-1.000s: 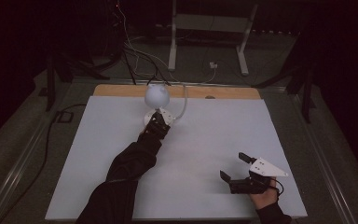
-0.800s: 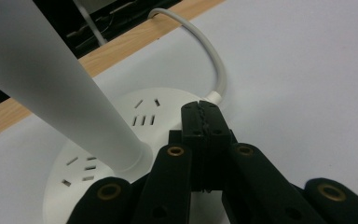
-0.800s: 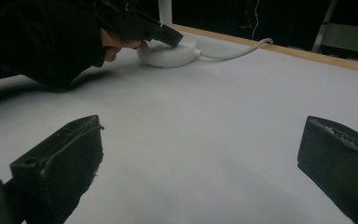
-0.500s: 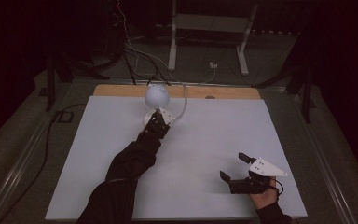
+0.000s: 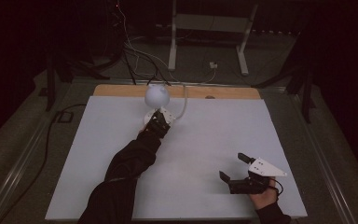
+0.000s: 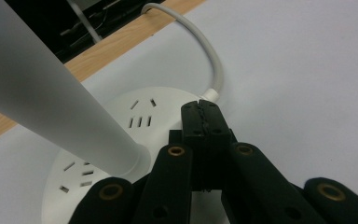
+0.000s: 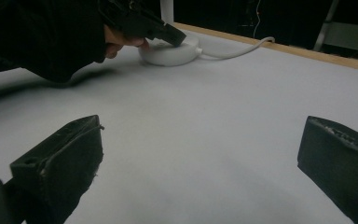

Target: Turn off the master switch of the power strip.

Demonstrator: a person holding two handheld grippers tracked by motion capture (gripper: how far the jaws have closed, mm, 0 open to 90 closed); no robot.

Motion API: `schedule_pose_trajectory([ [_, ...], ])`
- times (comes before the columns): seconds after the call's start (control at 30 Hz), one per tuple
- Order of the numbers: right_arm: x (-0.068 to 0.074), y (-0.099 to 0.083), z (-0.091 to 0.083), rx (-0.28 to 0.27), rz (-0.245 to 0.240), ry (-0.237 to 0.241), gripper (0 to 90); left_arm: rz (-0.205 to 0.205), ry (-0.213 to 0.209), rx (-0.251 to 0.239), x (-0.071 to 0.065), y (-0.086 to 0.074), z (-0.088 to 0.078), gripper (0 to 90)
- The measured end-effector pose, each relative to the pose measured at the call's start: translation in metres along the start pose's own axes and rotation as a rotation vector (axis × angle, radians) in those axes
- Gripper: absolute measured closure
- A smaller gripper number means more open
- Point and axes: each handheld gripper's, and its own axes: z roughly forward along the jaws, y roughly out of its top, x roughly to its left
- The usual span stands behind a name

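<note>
The left gripper (image 6: pixel 200 109) has its fingers clenched tight together with nothing between them, and their joined tips rest on the top of the round white base (image 6: pixel 121 126) of a lamp. That base stands near the far edge of the white surface (image 5: pixel 214 135), a little left of the middle of that edge, and its top carries several groups of socket slots (seen best in the left gripper view). From the base a white stem (image 6: pixel 51 98) rises at a slant, widening upward, and in the high view it ends in a white globe (image 5: pixel 157 95) that hangs over the far edge. A white cable (image 6: pixel 205 51) leaves the base just beyond the fingertips and curves away toward the wooden strip (image 5: pixel 233 92) that borders the far edge of the surface.

In the high view the left gripper (image 5: pixel 158 122) sits at the near side of the base, and the dark sleeve (image 5: pixel 126 168) behind it reaches back to the near edge.

The right gripper (image 5: pixel 233 168) lies well apart from the lamp, close to the near right corner of the surface, held by a hand (image 5: pixel 263 198) at the near edge. Its fingers (image 7: pixel 60 158) are released, spread wide with only bare white surface between them, and they point toward the left gripper and the base
</note>
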Motion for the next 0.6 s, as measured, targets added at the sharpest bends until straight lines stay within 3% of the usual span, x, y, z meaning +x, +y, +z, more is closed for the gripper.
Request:
schedule_pose_trajectory([
  [0.33,0.0003,0.0,0.0,0.0,0.001,0.002,0.0,0.01,0.007,0.037,-0.0022,0.0042,0.0012,90.0],
  [0.6,-0.0001,-0.0004,0.0001,0.004,0.009,0.001,0.0,0.0,0.006,0.028,-0.0025,0.0035,0.0014,90.0],
])
